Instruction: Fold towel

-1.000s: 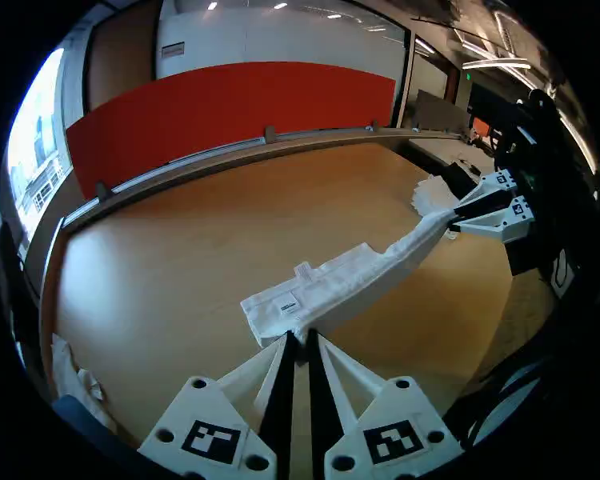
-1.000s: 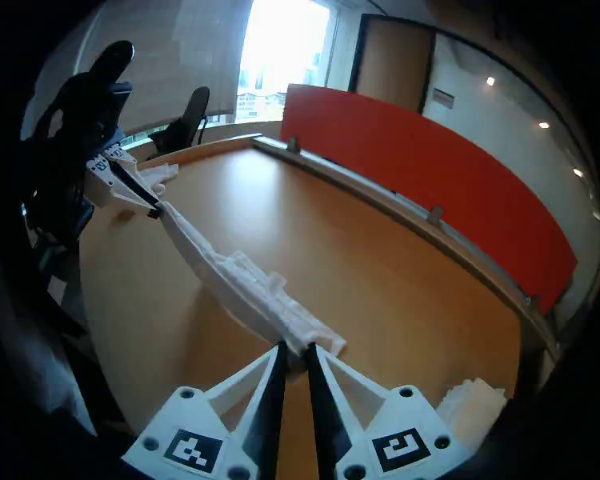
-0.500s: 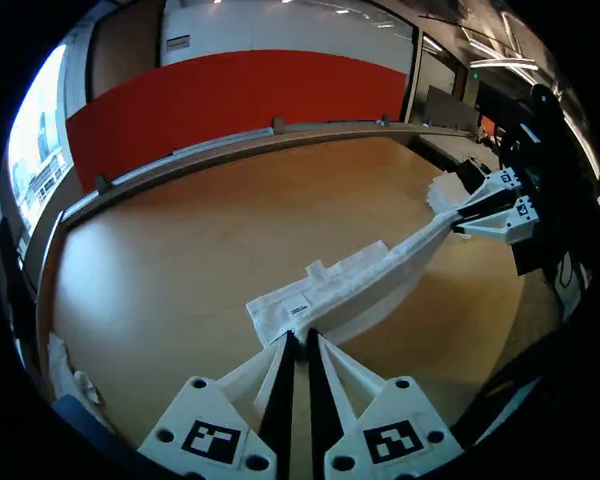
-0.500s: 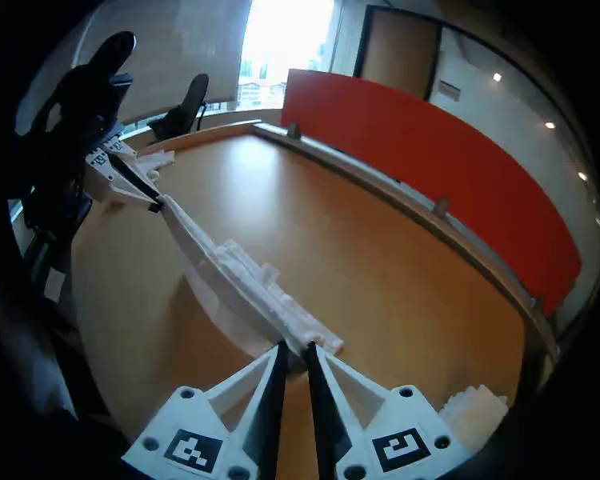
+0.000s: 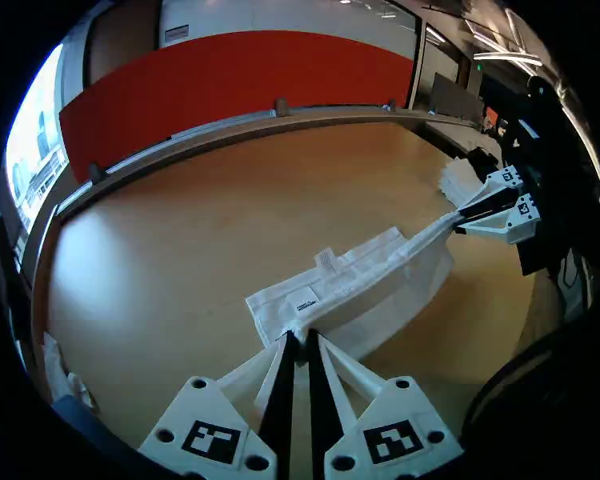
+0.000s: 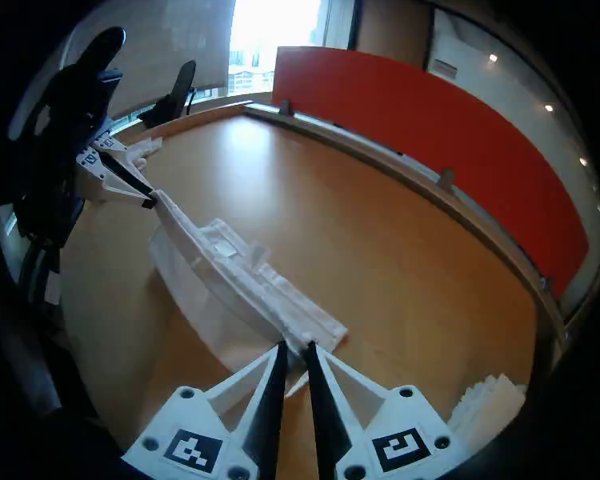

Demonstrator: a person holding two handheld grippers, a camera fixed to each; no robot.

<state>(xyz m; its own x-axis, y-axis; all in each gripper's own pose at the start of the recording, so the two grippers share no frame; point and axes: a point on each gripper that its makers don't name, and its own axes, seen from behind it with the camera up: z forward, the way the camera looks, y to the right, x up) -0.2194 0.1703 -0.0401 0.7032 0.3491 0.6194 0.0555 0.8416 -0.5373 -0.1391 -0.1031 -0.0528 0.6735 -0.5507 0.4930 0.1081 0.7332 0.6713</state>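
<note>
- One white towel (image 5: 356, 280) is strung between my two claws. Its long axis runs straight from one pair of tips to the other.
- In the left gripper view it leads from my left claw (image 5: 299, 334) ahead and off to the right, ending at my right claw (image 5: 460, 222).
- My left claw is pressed together on its end of the towel, with both fingers nipping the cloth at the tips.
- My right claw (image 6: 293, 346) pinches the opposite end the same way. In the right gripper view the towel (image 6: 228, 276) runs ahead and to the left of it, up to the left claw (image 6: 150, 200).
- The edge held between the claws is pulled taut. The cloth under it sags in a curve, and the far part seems to rest on the wooden surface (image 5: 180, 232).
- One small label (image 5: 304, 305) sits on the towel just ahead of my left claw's tips.
- I count two heaps of white cloth: one heap (image 5: 460, 178) just beyond my right claw, the other heap (image 5: 60, 376) low to the left of my left claw.
- One red partition (image 5: 220, 80) stands past the surface's far edge.
</note>
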